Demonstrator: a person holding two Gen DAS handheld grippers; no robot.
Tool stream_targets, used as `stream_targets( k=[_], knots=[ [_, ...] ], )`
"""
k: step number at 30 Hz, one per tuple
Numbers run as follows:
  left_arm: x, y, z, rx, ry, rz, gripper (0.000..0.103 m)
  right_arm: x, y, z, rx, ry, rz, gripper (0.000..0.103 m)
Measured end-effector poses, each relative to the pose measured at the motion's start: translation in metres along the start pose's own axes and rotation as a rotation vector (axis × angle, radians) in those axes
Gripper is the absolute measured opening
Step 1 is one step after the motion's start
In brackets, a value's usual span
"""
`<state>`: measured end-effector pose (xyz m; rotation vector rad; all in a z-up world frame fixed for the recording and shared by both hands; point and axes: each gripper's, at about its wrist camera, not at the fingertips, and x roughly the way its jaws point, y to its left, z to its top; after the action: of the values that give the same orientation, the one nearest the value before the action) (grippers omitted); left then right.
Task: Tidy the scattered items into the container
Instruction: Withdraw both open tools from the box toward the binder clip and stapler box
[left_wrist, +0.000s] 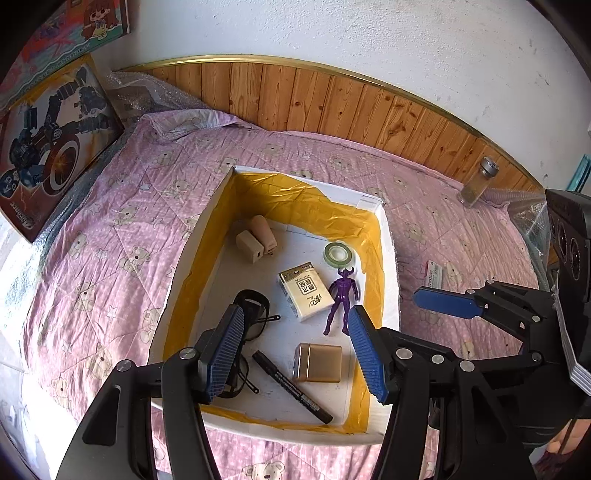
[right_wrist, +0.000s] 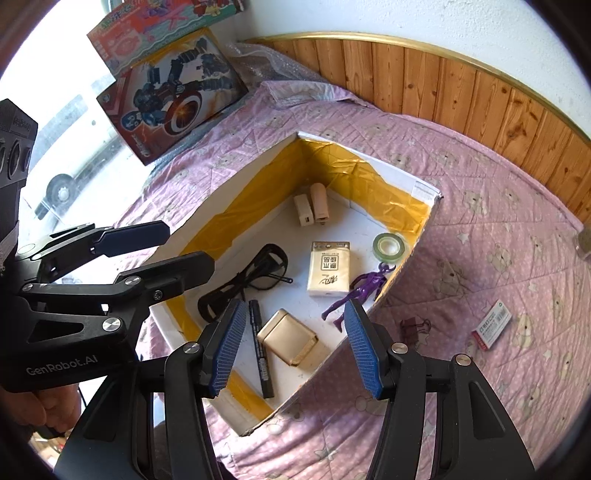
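1. A white plastered wall (left_wrist: 369, 40), scuffed in places, rises behind the bed.
2. Knotty pine panelling (left_wrist: 332, 103) capped by a gold trim strip (left_wrist: 258, 58) forms the headboard.
3. A pink quilt (left_wrist: 110, 206) printed with bears and stars covers the mattress.
4. Bright daylight enters through a window (right_wrist: 74, 122); a parked vehicle (right_wrist: 62, 184) shows outside.

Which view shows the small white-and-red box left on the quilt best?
The right wrist view: the white-and-red box lies fully visible on the quilt. In the left wrist view, the box sits partly behind the right gripper.
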<state>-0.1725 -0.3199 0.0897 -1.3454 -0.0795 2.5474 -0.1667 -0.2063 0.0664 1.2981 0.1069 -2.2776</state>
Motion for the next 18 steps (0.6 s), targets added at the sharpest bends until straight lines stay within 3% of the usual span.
stream_targets(
  k=[8, 18],
  knots=[
    [-0.021, -0.038, -0.036, 0.035, -0.023, -0.026, 0.065, -0.031, -0.014, -0.057, 0.097, -0.089, 0.035, 0.059],
    [-0.008, -0.126, -0.063, 0.173, -0.001, -0.107, 0.065, -0.058, -0.101, -0.127, 0.335, -0.162, 0.009, 0.059]
  ],
)
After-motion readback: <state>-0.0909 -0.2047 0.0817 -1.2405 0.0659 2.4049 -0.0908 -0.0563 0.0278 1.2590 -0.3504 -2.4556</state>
